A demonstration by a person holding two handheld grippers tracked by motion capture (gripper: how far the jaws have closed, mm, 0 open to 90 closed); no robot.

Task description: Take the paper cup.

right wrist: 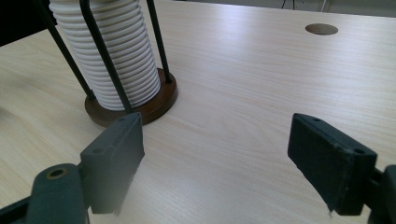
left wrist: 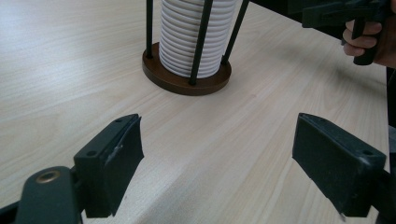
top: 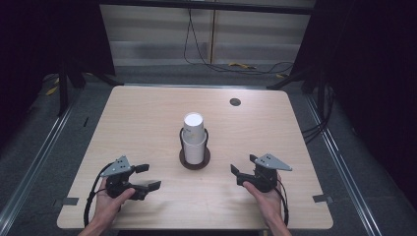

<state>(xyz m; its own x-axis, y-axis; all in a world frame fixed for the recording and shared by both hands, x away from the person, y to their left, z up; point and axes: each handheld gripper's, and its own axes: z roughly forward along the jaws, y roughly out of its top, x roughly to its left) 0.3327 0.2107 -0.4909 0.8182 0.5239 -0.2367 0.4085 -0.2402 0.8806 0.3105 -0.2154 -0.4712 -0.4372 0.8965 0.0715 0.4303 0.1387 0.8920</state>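
A tall stack of white ribbed cups (top: 193,139) stood in a black wire holder on a round brown base (top: 194,162) at mid-table (top: 147,113). The gripper views revealed the cups' ridges. The left gripper (top: 147,177) and right gripper (top: 241,169) flanked it, hand-held low, jaws wide and empty.

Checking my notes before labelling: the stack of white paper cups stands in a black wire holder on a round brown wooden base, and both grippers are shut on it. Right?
Not quite. Both the left gripper and right gripper are open with nothing between their fingers, as the gripper views show.
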